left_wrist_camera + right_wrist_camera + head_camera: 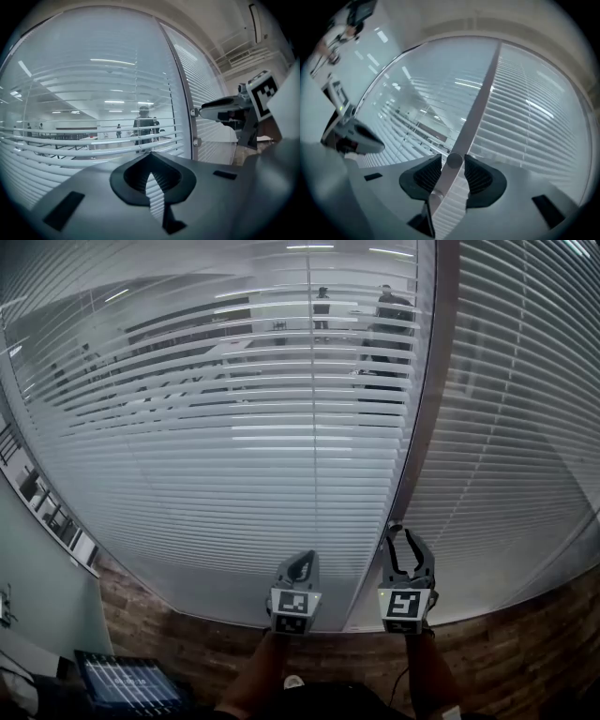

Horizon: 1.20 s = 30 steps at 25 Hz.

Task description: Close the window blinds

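Observation:
The left window's blinds (234, 427) have slats tilted partly open, so the room behind shows through. The right window's blinds (525, 427) look more closed. On the grey mullion (427, 427) sits a small round knob (453, 161), with a second knob (196, 141) below it. My right gripper (405, 531) points level at the mullion. The upper knob sits between its fingertips, and a thin gap shows at the knob's left side. My left gripper (300, 563) hangs just left of it, shut and empty, facing the left blinds.
Beyond the glass stand people (389, 310) in a lit office. A wood-look band (187, 634) runs under the windows. A dark screen (127, 681) lies at the lower left, near a wall with framed items (47, 507).

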Each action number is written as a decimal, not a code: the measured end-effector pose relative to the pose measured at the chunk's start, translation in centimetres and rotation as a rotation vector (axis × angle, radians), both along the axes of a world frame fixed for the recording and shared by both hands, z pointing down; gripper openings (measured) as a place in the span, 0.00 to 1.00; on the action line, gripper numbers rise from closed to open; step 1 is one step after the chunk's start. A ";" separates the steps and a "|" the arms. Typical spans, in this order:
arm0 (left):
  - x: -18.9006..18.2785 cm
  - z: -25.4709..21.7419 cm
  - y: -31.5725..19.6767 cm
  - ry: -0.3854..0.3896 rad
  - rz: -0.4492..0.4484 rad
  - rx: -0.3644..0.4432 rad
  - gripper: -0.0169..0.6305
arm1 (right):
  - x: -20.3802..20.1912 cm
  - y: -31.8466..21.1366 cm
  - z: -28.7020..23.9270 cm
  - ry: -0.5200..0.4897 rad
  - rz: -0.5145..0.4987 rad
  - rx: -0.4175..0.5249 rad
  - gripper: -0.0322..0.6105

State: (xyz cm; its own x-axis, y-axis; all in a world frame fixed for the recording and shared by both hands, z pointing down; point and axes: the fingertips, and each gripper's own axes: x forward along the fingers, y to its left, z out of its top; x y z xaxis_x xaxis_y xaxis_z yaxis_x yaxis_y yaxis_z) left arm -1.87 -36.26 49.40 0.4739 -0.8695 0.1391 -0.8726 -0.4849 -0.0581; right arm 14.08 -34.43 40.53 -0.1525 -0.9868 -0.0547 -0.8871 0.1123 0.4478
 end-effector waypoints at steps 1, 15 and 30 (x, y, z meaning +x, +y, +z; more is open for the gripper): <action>0.2 0.1 0.0 -0.015 0.006 0.010 0.01 | 0.5 -0.1 0.1 -0.112 0.004 -0.013 0.26; 0.9 0.9 0.7 -0.062 0.037 0.046 0.01 | 1.4 -2.2 1.3 -0.697 0.007 -0.053 0.26; 1.2 1.8 0.6 -0.053 0.045 0.030 0.01 | 0.8 -2.3 0.7 -0.165 -0.036 0.005 0.25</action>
